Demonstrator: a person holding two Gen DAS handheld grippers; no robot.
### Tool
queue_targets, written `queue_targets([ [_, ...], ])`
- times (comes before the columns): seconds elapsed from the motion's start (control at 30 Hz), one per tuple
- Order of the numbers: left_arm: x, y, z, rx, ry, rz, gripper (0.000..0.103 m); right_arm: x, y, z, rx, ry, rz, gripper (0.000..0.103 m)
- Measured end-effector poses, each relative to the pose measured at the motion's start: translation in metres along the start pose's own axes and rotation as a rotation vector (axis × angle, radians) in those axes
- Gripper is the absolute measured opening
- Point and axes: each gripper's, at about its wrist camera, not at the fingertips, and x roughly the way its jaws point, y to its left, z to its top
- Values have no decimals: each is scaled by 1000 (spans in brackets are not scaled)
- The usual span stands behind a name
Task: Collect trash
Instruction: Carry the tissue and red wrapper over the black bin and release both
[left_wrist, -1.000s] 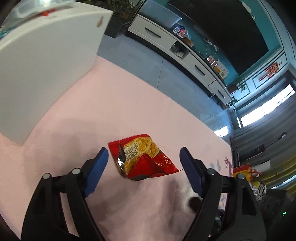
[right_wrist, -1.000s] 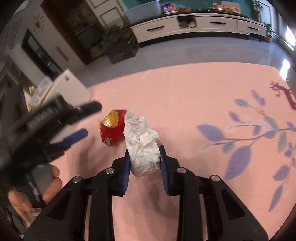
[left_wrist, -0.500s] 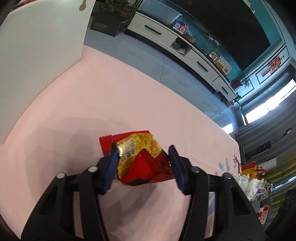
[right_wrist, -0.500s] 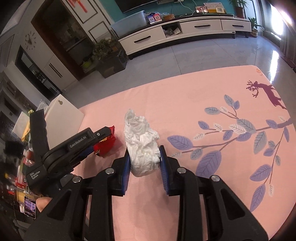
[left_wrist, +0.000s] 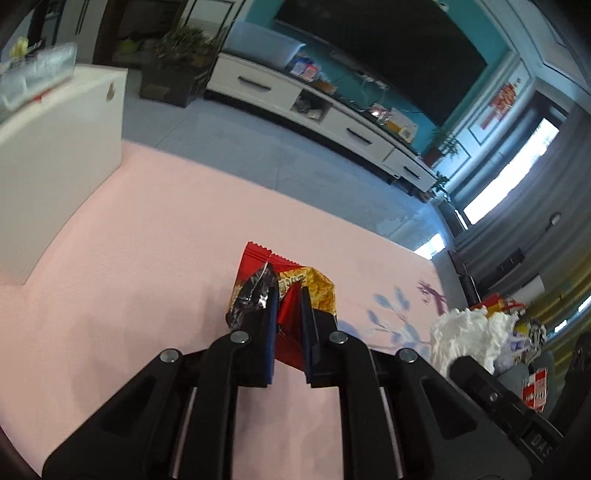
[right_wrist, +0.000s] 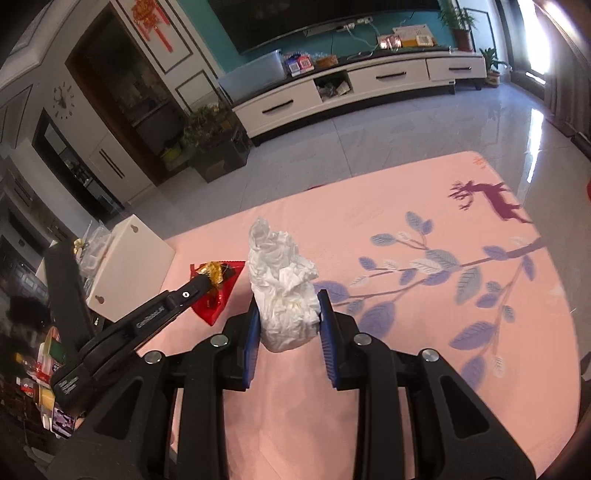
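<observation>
The left gripper (left_wrist: 289, 295) has its fingers (left_wrist: 272, 317) pressed in on a red and gold snack wrapper (left_wrist: 291, 291), pinching it near its middle so the crinkled foil bulges out to either side. The right gripper (right_wrist: 287, 310) has its fingers (right_wrist: 326, 325) clamped on a crumpled white tissue (right_wrist: 282, 291), which stands up well past the tips. Both pieces of trash sit over the pink table (right_wrist: 424, 314), which has a leaf and deer print; from the right view the wrapper (right_wrist: 218, 288) looks to be near or touching the cloth, and I cannot tell whether it has lifted clear. A white box (left_wrist: 55, 162) stands at the table's left edge, close to the left gripper.

No bin shows in either view, so the carry may be long. The slick foil could slide out of a narrow pinch, and the soft tissue may compress and slip if the hold loosens. The two grippers are also close together and could knock each other.
</observation>
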Motion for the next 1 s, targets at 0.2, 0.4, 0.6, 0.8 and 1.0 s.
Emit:
queue_targets([
  [0.2, -79, -96, -48, 231, -96, -33, 12, -103, -37, -14, -6, -146, -74, 30],
  [0.4, -129, -196, -121, 421, -95, -138, 12, -207, -98, -48, 56, -267, -201, 30],
  [0.6, -144, -280, -193, 550, -44, -270, 13, -281, -159, -91, 138, -346, -367, 30],
  [0.8, -122, -342, -266, 670, 43, -321, 13, -299, -227, -132, 272, -353, -430, 30],
  [1.0, -69, -368, -309, 719, 192, -358, 13, -296, -288, -150, 378, -308, -429, 30],
])
